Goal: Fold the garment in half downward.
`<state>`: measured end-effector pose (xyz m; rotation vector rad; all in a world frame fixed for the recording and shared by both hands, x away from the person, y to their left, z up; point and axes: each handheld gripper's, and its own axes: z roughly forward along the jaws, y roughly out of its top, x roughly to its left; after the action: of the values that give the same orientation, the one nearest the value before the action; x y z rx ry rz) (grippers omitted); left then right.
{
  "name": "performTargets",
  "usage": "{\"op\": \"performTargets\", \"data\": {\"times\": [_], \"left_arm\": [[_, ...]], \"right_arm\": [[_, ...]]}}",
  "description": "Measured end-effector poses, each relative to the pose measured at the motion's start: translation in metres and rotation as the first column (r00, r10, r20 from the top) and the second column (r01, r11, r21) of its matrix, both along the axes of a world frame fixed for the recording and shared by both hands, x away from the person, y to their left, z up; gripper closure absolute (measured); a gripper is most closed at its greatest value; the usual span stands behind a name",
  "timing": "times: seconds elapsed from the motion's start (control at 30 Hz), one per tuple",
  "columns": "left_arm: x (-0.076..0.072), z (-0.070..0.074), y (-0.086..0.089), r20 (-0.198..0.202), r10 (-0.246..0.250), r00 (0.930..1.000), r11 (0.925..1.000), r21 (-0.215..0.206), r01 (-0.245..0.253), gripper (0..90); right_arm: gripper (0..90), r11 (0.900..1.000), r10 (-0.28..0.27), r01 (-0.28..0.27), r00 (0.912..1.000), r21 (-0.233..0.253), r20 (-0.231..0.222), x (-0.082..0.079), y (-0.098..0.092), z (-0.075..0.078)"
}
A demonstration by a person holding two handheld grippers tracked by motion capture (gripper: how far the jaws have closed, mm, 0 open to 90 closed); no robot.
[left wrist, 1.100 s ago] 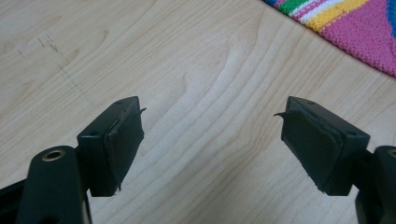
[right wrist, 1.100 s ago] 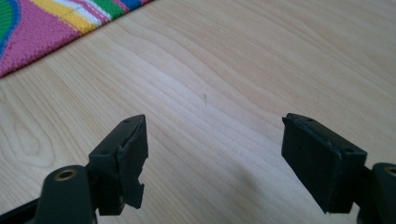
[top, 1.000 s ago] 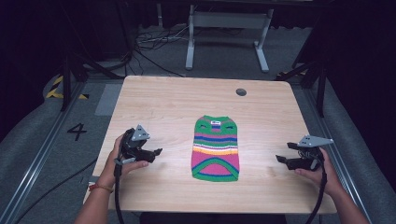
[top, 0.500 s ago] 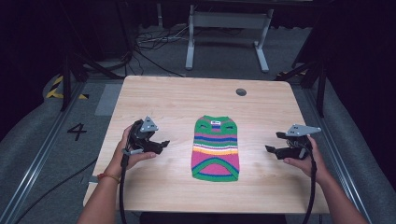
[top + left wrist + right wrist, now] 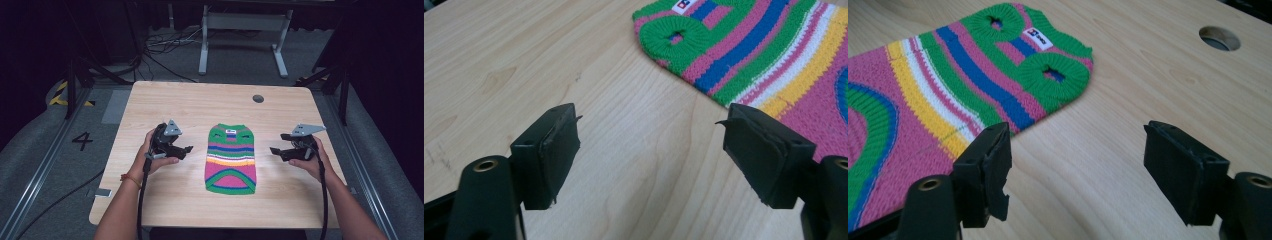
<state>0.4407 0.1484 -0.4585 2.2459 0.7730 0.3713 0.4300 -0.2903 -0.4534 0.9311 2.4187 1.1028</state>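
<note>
Meanwhile, a small striped knit sweater (image 5: pixel 231 159) lies flat on a wooden table (image 5: pixel 190 100), midway between two hand-held tongs, touched by neither. Both face inward: the left gripper (image 5: pixel 186 149) has the garment just off its right jaw, the right gripper (image 5: pixel 275 150) has it just off its left jaw. Each pair of jaws stands wide and empty over bare wood.

From the left gripper (image 5: pixel 649 130) view, a green-ringed armhole (image 5: pixel 674 37) sits ahead and to the right of the open jaws. From the right gripper (image 5: pixel 1075 145) view, the two armholes and the white neck label (image 5: pixel 1038 39) lie ahead and to the left, with a round cable hole (image 5: pixel 1219 38) in the table farther off to the right.

The step in hand looks like the approach to a grasp. To do it well, each gripper would likely come in low and level, slide one jaw under the knit's side edge, and close on the hem alone, both at matching heights, so the fabric lifts evenly without bunching or dragging.
</note>
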Motion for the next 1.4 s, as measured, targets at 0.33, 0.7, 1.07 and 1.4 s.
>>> {"op": "performTargets", "data": {"times": [0.33, 0.7, 1.07, 1.4], "left_arm": [[0.022, -0.008, -0.018, -0.019, -0.008, 0.9998, 1.0, 0.005, 0.008, 25.8], [0.051, -0.013, -0.038, -0.039, -0.009, 0.9992, 0.9999, -0.01, 0.009, 30.4], [0.076, -0.014, -0.067, -0.057, 0.01, 0.9983, 0.9995, -0.028, -0.012, 33.1], [0.089, -0.025, -0.089, -0.085, 0.065, 0.9943, 0.9979, 0.01, -0.064, 36.1]], "right_arm": [[33.2, 1.0, 0.005, -0.005, 0.9999, -0.001, -0.01, 0.024, 0.025, -0.006], [39.0, 0.999, -0.046, 0.046, 0.9988, 0.015, -0.02, 0.052, 0.04, -0.012], [51.2, 0.998, -0.058, 0.058, 0.9979, -0.008, -0.029, 0.072, 0.058, -0.022], [59.1, 0.996, -0.082, 0.083, 0.9944, 0.015, -0.067, 0.09, 0.063, -0.036]]}}
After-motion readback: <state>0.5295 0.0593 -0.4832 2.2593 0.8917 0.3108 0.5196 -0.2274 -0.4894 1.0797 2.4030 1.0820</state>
